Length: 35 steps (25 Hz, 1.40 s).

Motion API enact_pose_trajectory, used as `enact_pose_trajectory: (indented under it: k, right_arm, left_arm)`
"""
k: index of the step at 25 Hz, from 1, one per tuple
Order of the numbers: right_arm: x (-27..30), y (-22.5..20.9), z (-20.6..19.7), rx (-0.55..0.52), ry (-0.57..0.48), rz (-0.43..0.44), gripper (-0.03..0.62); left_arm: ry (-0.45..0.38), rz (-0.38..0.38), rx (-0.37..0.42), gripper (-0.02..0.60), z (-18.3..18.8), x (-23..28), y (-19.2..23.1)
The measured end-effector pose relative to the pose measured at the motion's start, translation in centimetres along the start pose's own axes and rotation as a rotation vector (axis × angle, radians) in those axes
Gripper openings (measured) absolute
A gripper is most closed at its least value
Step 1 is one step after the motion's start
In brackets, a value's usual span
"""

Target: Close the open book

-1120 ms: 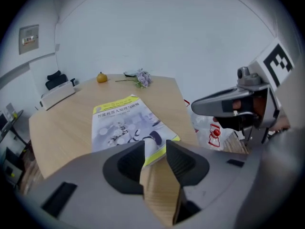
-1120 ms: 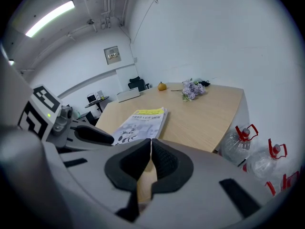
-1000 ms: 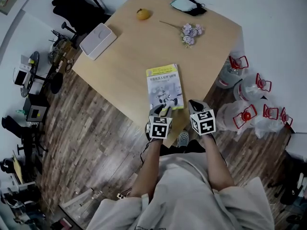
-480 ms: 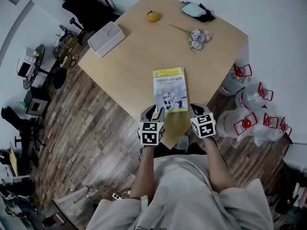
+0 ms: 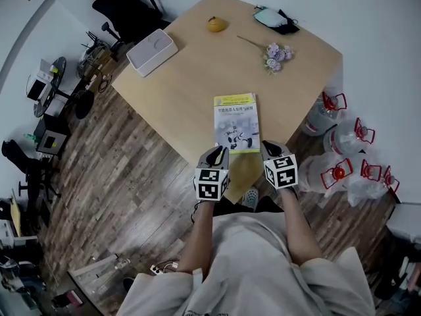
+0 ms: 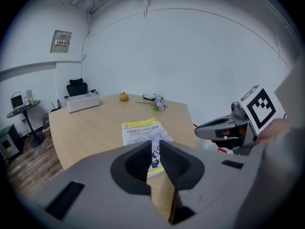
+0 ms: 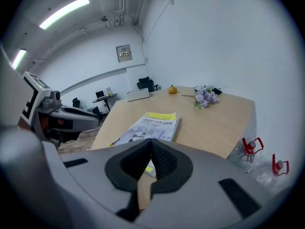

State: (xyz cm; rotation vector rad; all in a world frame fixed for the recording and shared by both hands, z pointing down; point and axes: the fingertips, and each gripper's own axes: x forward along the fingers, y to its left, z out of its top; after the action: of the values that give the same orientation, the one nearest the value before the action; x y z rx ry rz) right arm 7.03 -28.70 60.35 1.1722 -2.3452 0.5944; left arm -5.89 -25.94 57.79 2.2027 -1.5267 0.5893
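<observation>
Now, your position: you stand at the near corner of the table with both forearms stretched forward and one tool in each hand.
Your left gripper: it hangs over the table's near edge, just beside the near left corner of the book. Its jaws are closing. A narrow slot remains between the pads, nothing sits in that slot, and the pads touch no object.
Your right gripper: it hangs just beside the book's near right corner. Its jaws are pressed together and hold nothing.
Tool alignment: both tools point forward and downward, side by side and apart, with the book's near edge between them.
Task object: the book is closed. It lies flat on the table with its front cover up, close to the near edge, and its long side runs away from you. A yellow band crosses the far end of the cover.
Mid table, right: a sprig of purple flowers lies beyond the book, well apart from it.
Mid table, left: a white box sits at the left edge.
Far table: a yellow fruit rests near the far edge, with a face mask to its right.
Floor, right: clear water bottles with red handles stand beside the table.
Floor, far left: a black office chair stands beyond the table.
</observation>
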Motion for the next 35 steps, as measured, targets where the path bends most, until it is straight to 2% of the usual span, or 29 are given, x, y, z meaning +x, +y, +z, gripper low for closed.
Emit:
enact_pose_trajectory:
  k: [6,21,35]
  right_arm:
    - [-0.4,0.7,0.4,0.012,-0.012,0.009,0.008]
    - [-1.7,0.8,0.1,0.040,-0.048,0.020,0.008]
    - [-1.3,1.3,0.8,0.067,-0.072,0.037,0.008]
  left_arm:
    - [-0.012,0.013,-0.011,0.023,-0.1,-0.7,-0.2]
    - [-0.035,0.043,-0.040,0.021,-0.5,-1.6,-0.1]
    - [-0.066,0.032,-0.051,0.021,-0.2,-2.1,0.1]
